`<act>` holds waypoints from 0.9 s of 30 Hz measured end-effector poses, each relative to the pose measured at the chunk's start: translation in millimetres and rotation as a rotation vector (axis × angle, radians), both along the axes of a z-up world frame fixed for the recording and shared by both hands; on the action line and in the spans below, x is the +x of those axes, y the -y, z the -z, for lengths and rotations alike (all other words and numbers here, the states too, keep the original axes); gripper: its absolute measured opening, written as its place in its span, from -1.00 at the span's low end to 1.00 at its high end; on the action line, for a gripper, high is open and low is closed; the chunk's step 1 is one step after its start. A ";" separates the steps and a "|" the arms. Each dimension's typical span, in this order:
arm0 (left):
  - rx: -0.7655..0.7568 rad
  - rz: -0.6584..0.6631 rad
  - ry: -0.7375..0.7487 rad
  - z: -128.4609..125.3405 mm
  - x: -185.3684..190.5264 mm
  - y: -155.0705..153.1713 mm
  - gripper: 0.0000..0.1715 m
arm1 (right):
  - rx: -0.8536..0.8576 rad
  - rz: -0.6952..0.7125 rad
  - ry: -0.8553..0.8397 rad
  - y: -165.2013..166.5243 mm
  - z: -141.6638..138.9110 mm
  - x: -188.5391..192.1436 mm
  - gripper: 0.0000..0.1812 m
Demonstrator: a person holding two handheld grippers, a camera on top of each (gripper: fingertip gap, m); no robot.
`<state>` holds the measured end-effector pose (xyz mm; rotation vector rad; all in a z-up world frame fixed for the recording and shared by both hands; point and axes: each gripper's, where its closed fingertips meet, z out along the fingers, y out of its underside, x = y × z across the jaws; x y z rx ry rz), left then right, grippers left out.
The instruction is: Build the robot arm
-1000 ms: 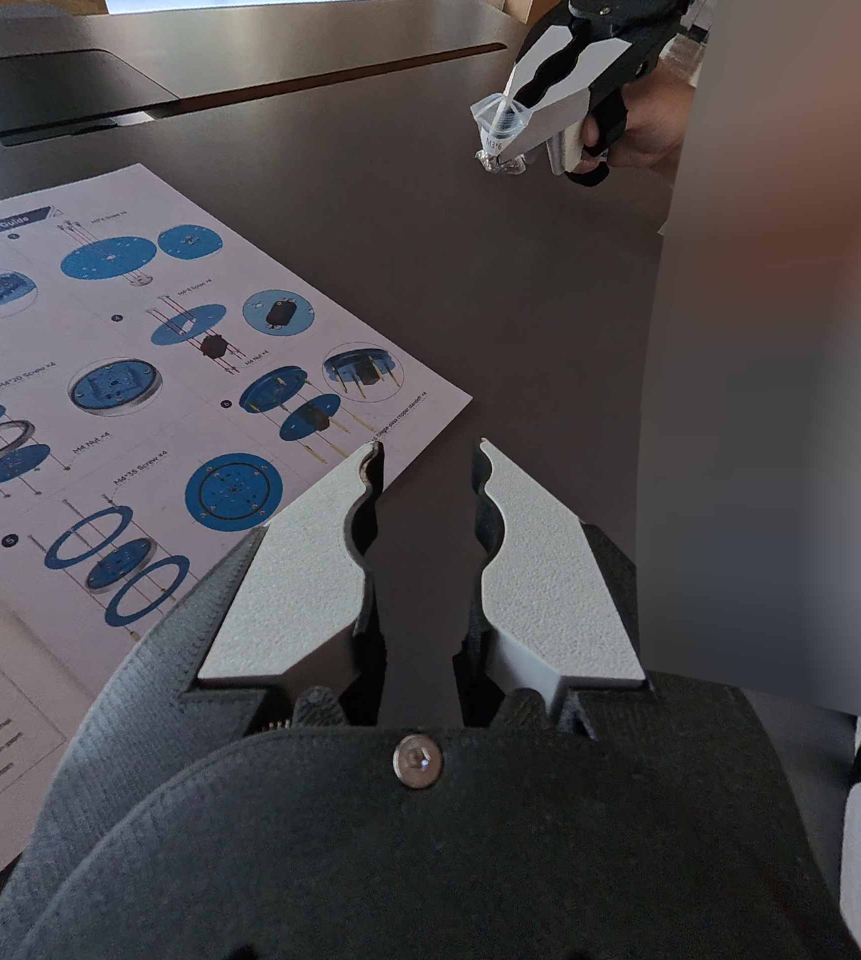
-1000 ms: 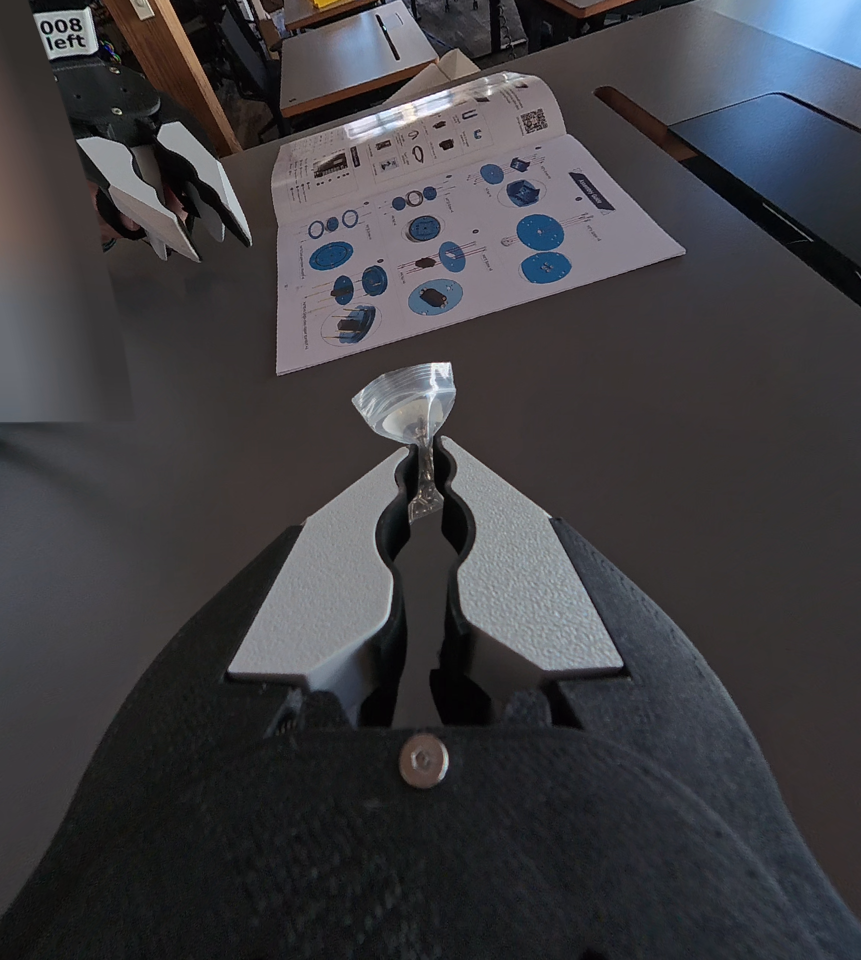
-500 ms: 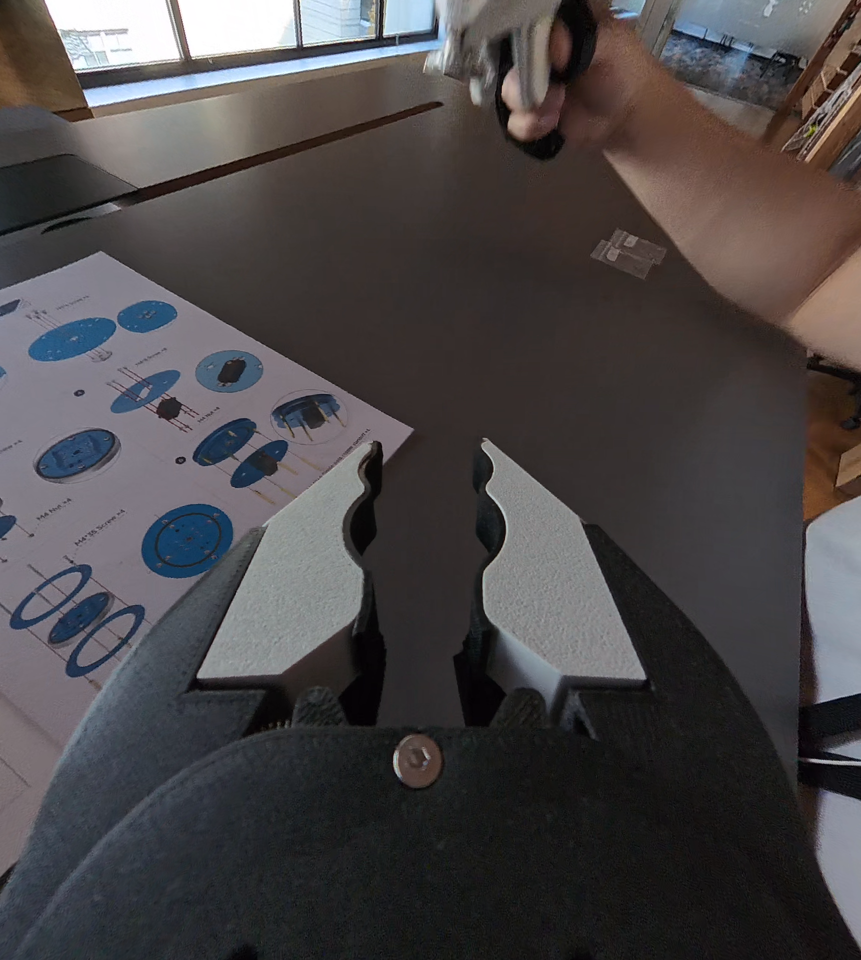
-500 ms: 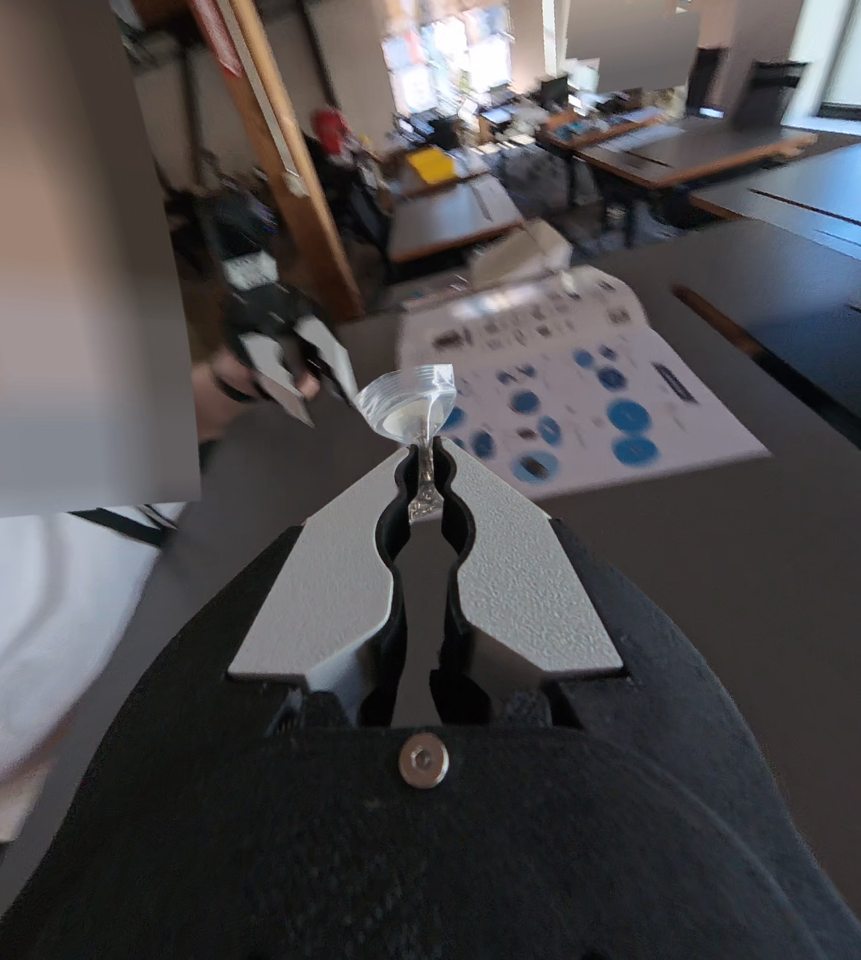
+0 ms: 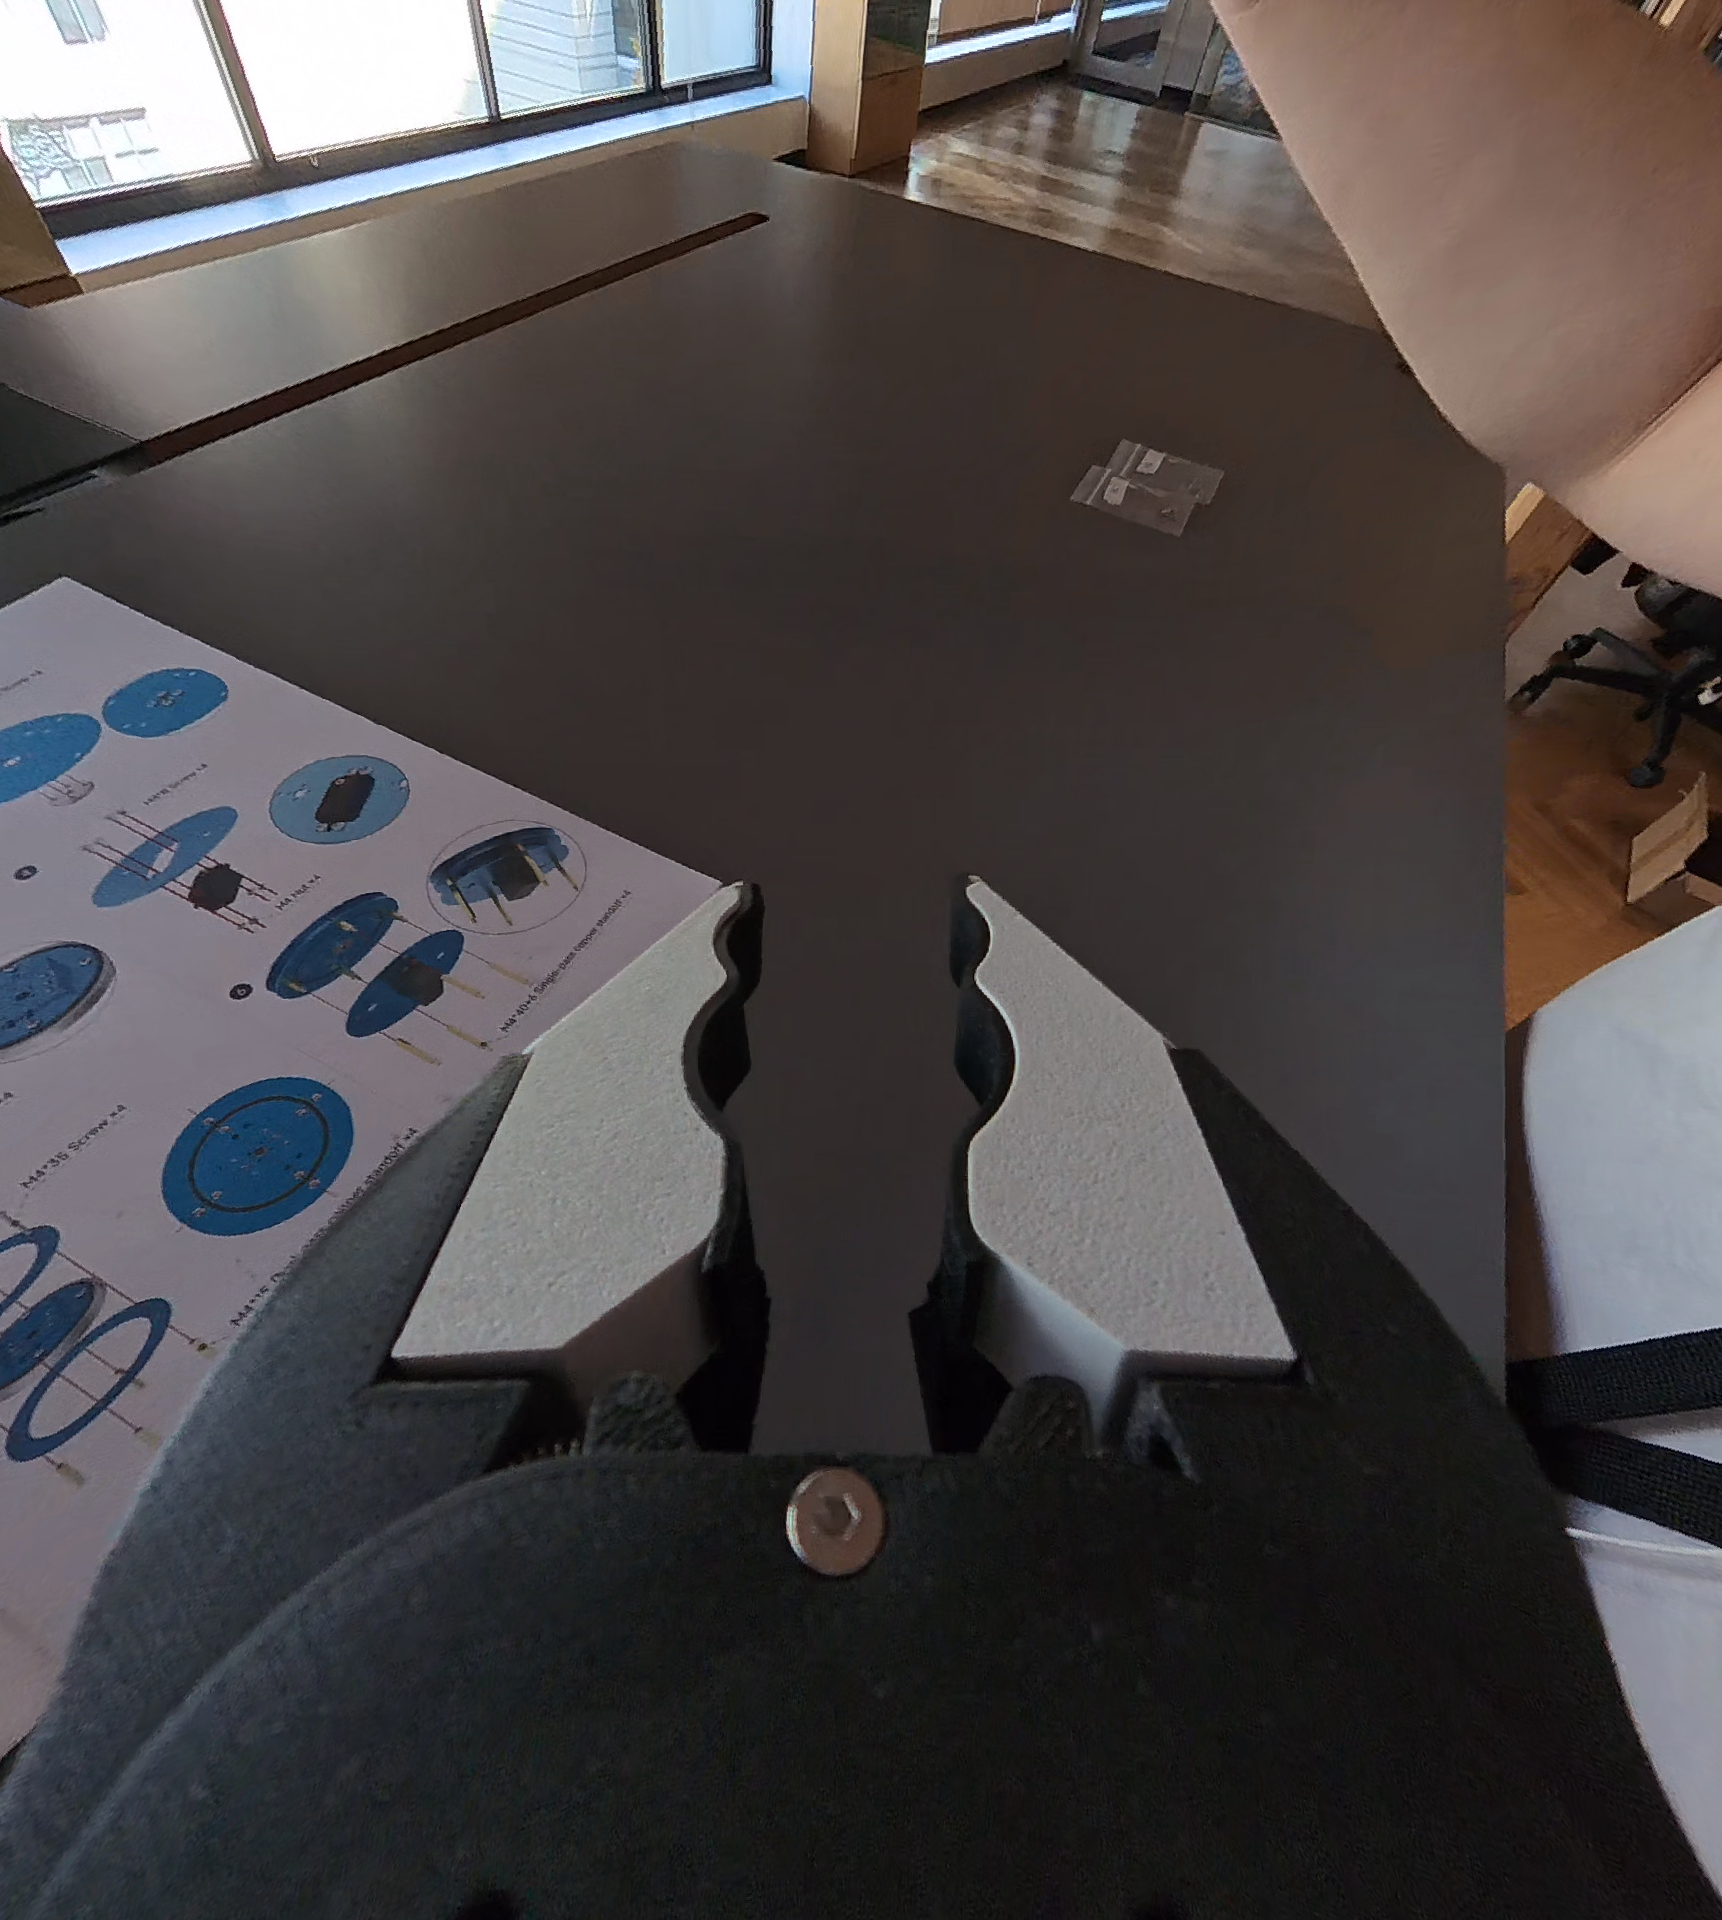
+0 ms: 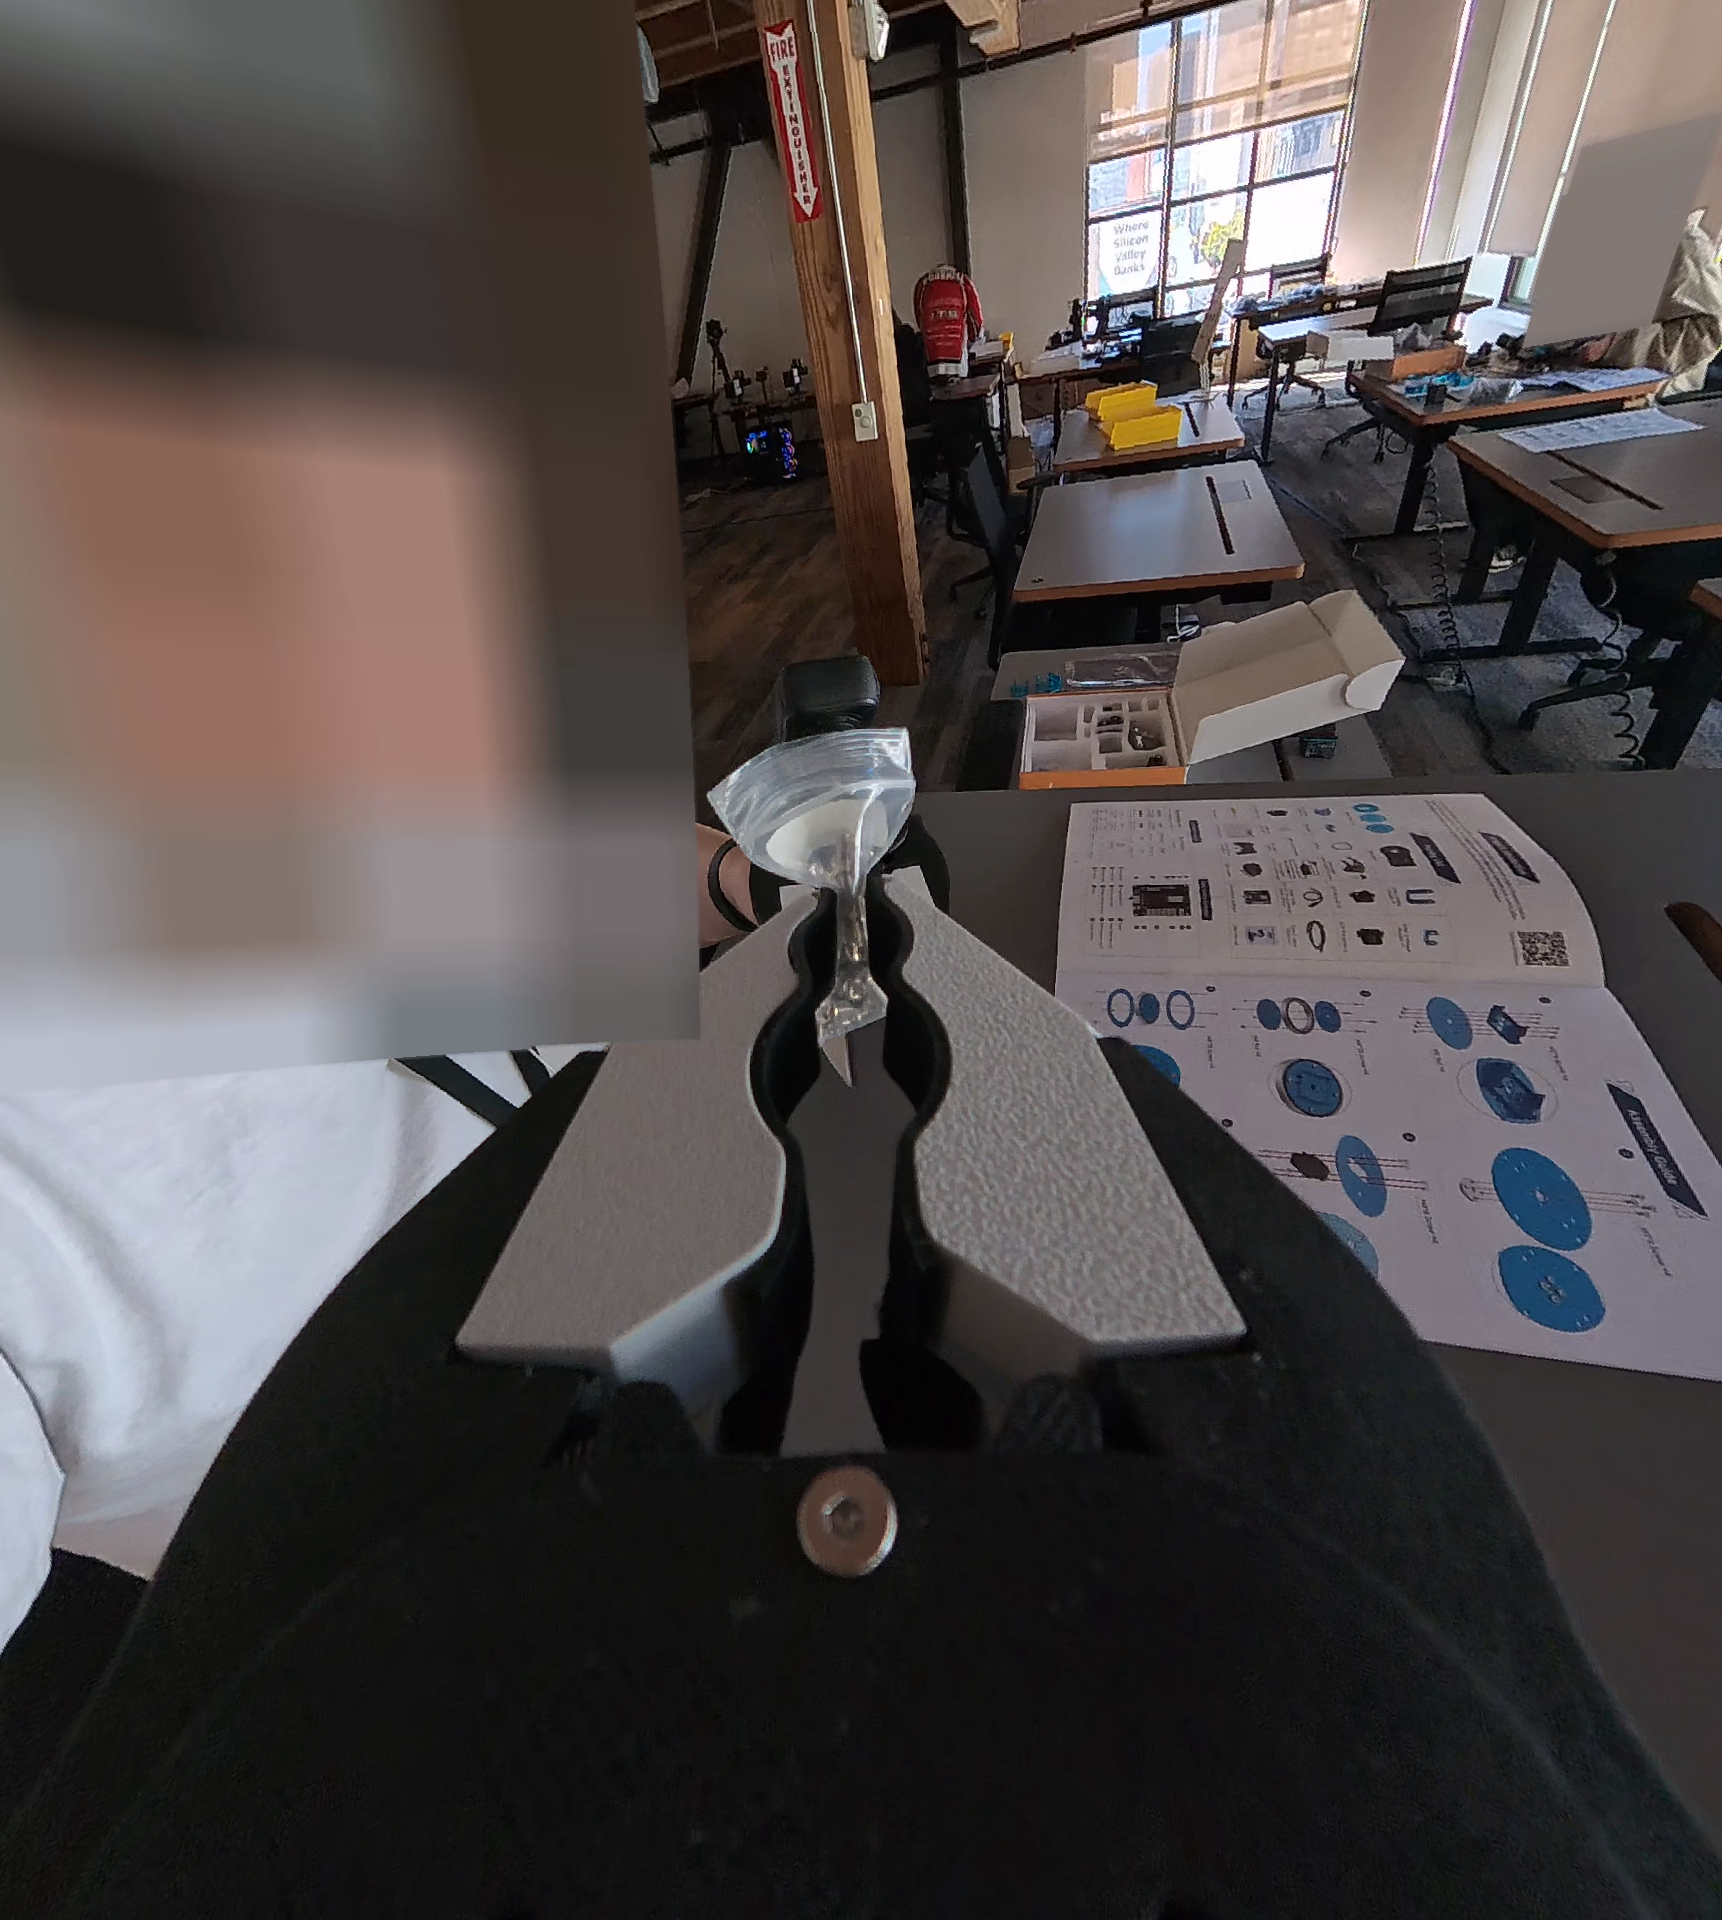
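Pinching a small clear plastic bag (image 6: 815,805) between the closed tips of the right hand-held gripper (image 6: 849,902), with the bag's puffed top fanning out above the fingertips and its crumpled lower end, holding small metal parts, trapped down in the narrow slot between the grey fingers (image 6: 1023,1122). Raised above the dark worktop (image 6: 1615,1507), close to a white-shirted torso (image 6: 109,1247) on that side. Lying flat on the worktop just to the right of that gripper, an open instruction sheet (image 6: 1439,1091) printed with blue discs and small black parts. Beyond the worktop's far edge, an open white box (image 6: 1200,707) with moulded compartments, then more desks, yellow bins (image 6: 1127,410) and a wooden post (image 6: 857,364). Held empty and moderately wide over the same dark worktop (image 5: 836,623), the left hand-held gripper (image 5: 852,899), its left finger (image 5: 608,1122) overlapping the near corner of the instruction sheet (image 5: 161,935) in view; whether touching it, cannot tell. Resting well ahead near the worktop's far right edge, two more small clear bags (image 5: 1148,499) side by side. Crossing the upper right corner, a bare forearm (image 5: 1563,260).
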<state>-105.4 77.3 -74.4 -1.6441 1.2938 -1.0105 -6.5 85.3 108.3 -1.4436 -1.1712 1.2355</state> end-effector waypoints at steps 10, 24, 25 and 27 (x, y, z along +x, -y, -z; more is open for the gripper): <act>-0.008 -0.015 -0.008 2.7 -0.8 -5.9 -0.59 | -0.007 0.016 -0.005 -9.7 0.0 10.6 -0.96; -0.010 -0.024 -0.001 0.4 -2.9 -8.9 -0.60 | -0.019 0.001 0.010 -21.1 5.5 9.6 -0.96; -0.009 -0.024 0.000 0.3 -2.9 -8.8 -0.60 | -0.020 0.001 0.011 -21.6 5.7 9.4 -0.96; -0.006 -0.026 -0.001 0.2 -3.1 -9.1 -0.60 | -0.021 0.003 0.013 -23.5 6.5 9.4 -0.96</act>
